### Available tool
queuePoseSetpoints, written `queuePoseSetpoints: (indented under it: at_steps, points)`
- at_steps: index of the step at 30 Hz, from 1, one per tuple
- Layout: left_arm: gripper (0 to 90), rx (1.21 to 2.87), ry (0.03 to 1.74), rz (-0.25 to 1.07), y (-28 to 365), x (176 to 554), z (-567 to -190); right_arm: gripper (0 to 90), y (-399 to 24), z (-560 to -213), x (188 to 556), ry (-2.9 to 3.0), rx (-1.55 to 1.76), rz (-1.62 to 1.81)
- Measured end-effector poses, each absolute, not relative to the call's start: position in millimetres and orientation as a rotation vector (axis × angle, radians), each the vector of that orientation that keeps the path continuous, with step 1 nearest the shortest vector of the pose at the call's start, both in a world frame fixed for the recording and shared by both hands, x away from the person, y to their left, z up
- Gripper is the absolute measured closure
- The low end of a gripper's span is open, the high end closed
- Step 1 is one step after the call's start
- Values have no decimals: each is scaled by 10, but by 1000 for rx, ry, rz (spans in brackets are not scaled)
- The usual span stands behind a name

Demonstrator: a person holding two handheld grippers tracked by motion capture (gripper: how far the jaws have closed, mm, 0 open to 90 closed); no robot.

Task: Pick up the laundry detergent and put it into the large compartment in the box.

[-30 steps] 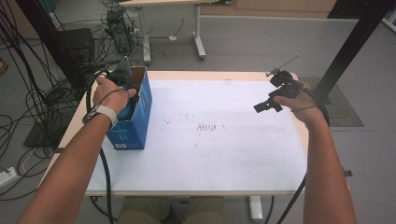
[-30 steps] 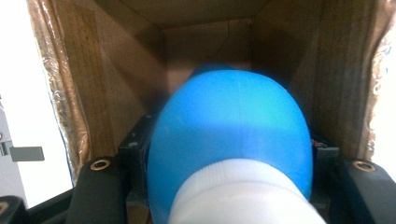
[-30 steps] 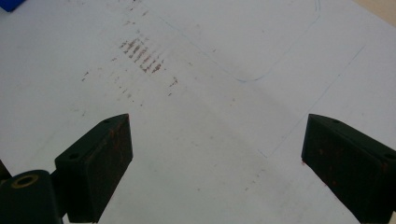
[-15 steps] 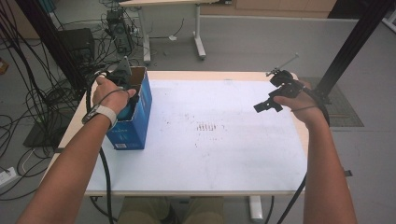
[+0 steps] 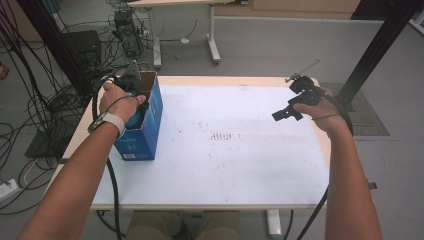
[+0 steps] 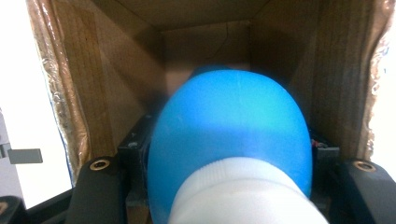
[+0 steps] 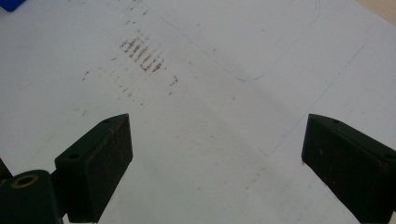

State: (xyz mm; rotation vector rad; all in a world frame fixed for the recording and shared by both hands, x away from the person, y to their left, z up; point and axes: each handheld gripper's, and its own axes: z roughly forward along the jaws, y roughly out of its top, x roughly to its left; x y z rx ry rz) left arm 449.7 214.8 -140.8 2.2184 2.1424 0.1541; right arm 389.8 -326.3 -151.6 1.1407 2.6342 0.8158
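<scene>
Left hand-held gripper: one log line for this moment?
left hand-held gripper: shut on blue bottle | inside cardboard box | right hand-held gripper: open, over table

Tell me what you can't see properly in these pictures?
- Blue bottle, left gripper view: blurred, its white cap cut off by the bottom edge.
- Left tongs, high view: hidden by the hand and the blue box.
- Box bottom, left gripper view: hidden behind the bottle.

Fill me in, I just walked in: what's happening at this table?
A person works with a claw in each hand. The left claw is down inside an open blue cardboard box at the table's left edge, closed on a blue bottle with a white cap. The right claw hangs open over the bare white tabletop on the right, holding nothing.
</scene>
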Motion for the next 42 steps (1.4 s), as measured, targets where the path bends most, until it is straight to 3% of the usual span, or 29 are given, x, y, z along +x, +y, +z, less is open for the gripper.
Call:
queuePoseSetpoints:
  at_steps: [8,15,32,36,42]
  points:
    - [367,2203,2139,160,2167,4481,-1408,85,-3261,-1517,3894,2636,1142,817]
    - [293,2194,2139,146,2228,4473,-1386,85,-3256,-1519,3894,2636,1145,814]
    - [282,2178,2092,116,2340,4403,-1265,85,-3193,-1467,3868,2640,1122,810]
    - [203,2190,2085,138,2317,4386,-1193,85,-3189,-1452,3859,2639,1122,809]
    - [158,2249,2044,157,2292,4377,-1054,85,-3180,-1431,3841,2638,1119,807]
